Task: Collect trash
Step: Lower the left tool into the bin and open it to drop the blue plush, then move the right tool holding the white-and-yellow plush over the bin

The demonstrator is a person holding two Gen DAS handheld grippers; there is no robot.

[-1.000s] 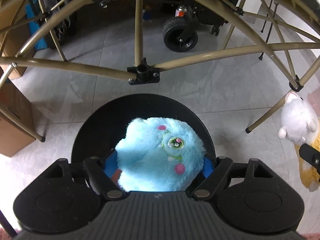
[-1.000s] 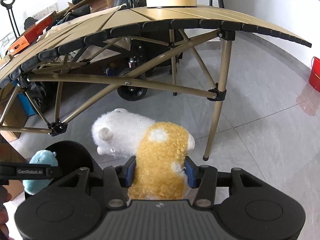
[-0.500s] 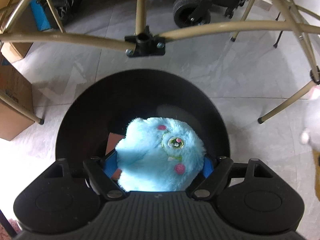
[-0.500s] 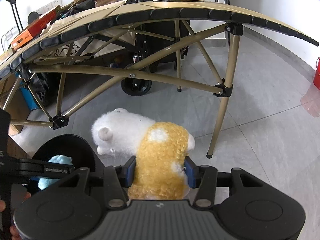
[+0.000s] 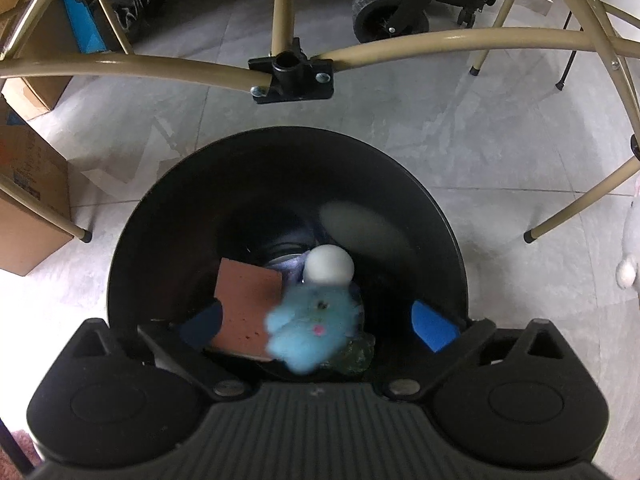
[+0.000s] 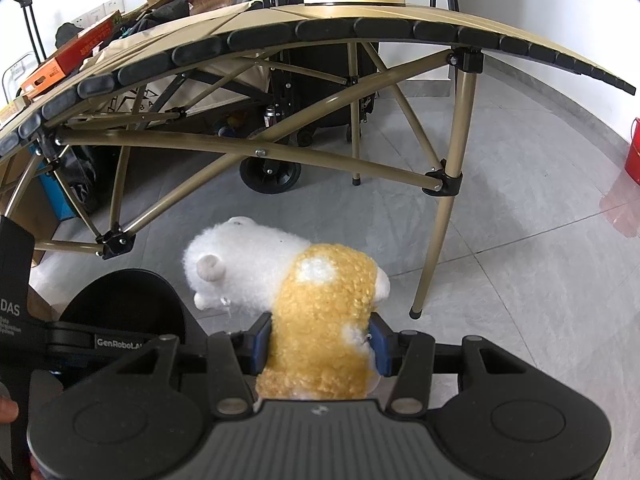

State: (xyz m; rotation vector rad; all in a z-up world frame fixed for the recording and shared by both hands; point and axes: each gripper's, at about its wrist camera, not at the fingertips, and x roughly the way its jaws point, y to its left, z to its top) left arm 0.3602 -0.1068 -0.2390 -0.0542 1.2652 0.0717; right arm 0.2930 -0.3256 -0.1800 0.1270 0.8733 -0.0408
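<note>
Though blurred, blue plush (image 5: 310,322) below parted claw (image 5: 316,322).

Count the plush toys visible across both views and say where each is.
2. The blue toy is in the black bin, below the open left gripper. The yellow-white toy is in the right gripper. Others may be hidden.

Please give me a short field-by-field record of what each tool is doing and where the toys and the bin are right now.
left tool: open, above the bin, holding nothing
blue plush toy: blurred, inside the black bin, clear of both pads
bin contents: reddish-brown block, white ball
right tool: shut on the white and yellow plush toy
position of right tool: beside the bin, not over it
surroundings: tan folding table, grey tile floor
</note>
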